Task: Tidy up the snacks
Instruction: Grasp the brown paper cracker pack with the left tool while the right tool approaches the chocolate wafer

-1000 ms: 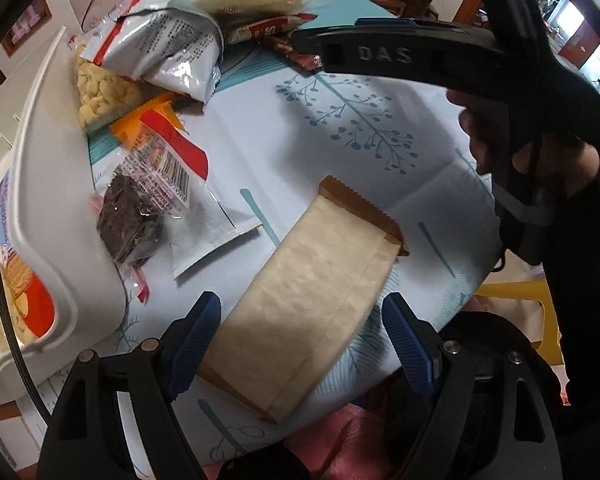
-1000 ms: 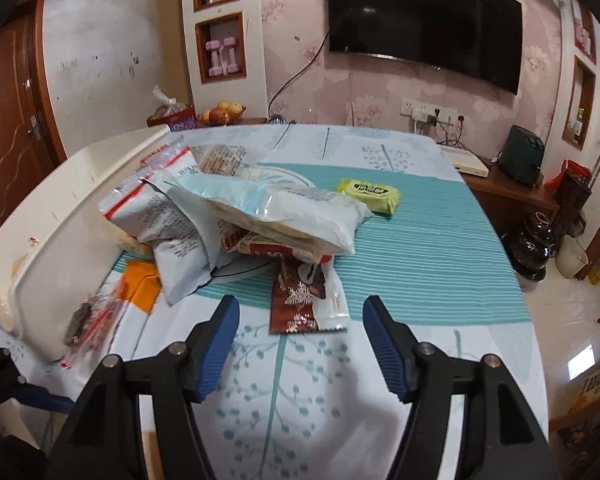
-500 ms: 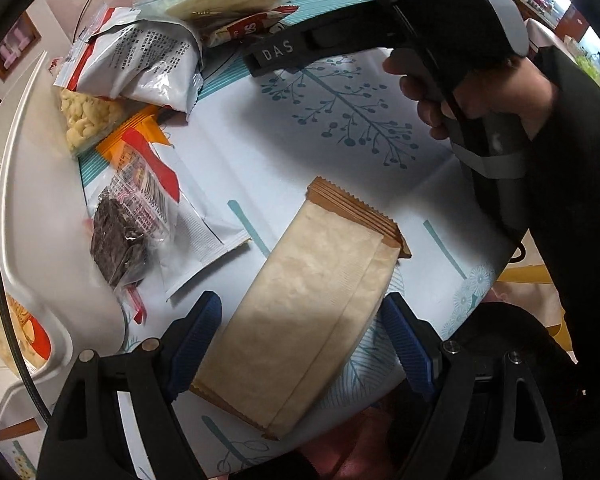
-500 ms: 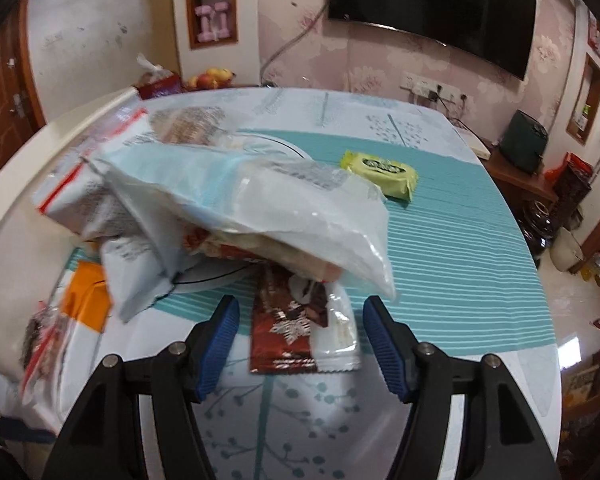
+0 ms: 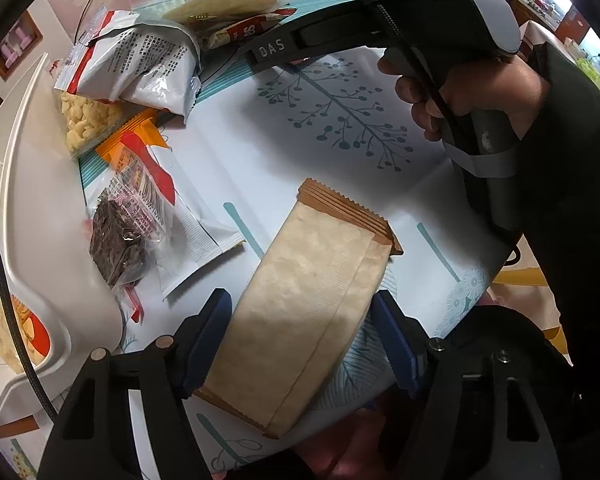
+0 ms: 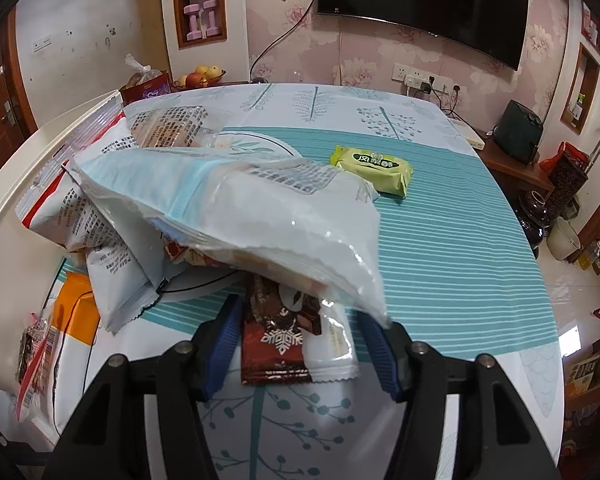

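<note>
1. Spreading under everything is the table [image 6: 440, 240] with its teal-striped, tree-printed cloth; a white tray [image 5: 28, 184] sits along its left edge, with loose snack packets beside it.
2. Heaped in the middle, the snack pile [image 6: 228, 204] now fills far more of the right wrist view than a second ago, so the right hand has closed in on it.
3. Lying flat near the table's front edge, the tan paper packet [image 5: 308, 300] sits between the left gripper [image 5: 300, 336] pads, which are narrowing around it; the pads look just short of contact, so it is not yet gripped.
4. Poking out from under the pile, the brown snowflake packet [image 6: 276, 332] lies between the closing right gripper [image 6: 300, 344] pads, likewise unpinched.
5. Both pickups look imminent, probably for transfer to the tray.
</note>
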Tool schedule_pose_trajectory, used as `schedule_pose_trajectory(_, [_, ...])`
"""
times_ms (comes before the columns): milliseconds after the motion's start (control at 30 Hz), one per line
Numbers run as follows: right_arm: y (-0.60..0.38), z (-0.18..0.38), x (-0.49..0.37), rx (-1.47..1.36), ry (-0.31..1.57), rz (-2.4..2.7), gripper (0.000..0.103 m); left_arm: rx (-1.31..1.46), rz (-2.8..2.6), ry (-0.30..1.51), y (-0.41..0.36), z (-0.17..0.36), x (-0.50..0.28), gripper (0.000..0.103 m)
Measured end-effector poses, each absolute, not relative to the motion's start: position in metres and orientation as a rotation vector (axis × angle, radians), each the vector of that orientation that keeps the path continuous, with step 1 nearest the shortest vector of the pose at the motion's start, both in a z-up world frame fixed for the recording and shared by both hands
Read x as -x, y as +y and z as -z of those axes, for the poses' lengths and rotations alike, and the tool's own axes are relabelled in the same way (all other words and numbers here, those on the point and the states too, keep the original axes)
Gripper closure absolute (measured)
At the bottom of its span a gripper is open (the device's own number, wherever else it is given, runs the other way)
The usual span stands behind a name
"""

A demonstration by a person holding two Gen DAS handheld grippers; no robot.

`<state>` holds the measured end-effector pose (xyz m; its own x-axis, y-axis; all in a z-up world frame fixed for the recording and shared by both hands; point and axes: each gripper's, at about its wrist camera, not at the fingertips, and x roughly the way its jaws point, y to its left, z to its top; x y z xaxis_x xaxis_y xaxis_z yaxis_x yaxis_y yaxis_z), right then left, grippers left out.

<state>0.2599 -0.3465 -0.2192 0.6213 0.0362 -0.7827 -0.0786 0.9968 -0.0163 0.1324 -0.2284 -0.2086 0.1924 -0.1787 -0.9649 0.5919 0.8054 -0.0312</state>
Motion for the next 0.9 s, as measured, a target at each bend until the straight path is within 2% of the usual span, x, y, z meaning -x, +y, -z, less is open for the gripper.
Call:
schedule_pose_trajectory(33, [-0.347, 0.219, -0.260, 0.049, 0.898, -0.064, 0.050, -0.387, 0.558, 1.270, -0.228, 0.208, -0.132, 0.034])
schedule_pose_trajectory(333, [-0.348, 0.217, -0.258, 0.039, 0.896, -0.049, 0.053, -0.366, 0.542, 1.274, -0.216, 0.211, -0.132, 0.036])
schedule_pose_trajectory(900, [-0.362, 0.209, -0.222, -0.131, 0.964, 0.004, 0.054, -0.312, 0.445, 1.321, -0.188, 0.206, -0.120, 0.036])
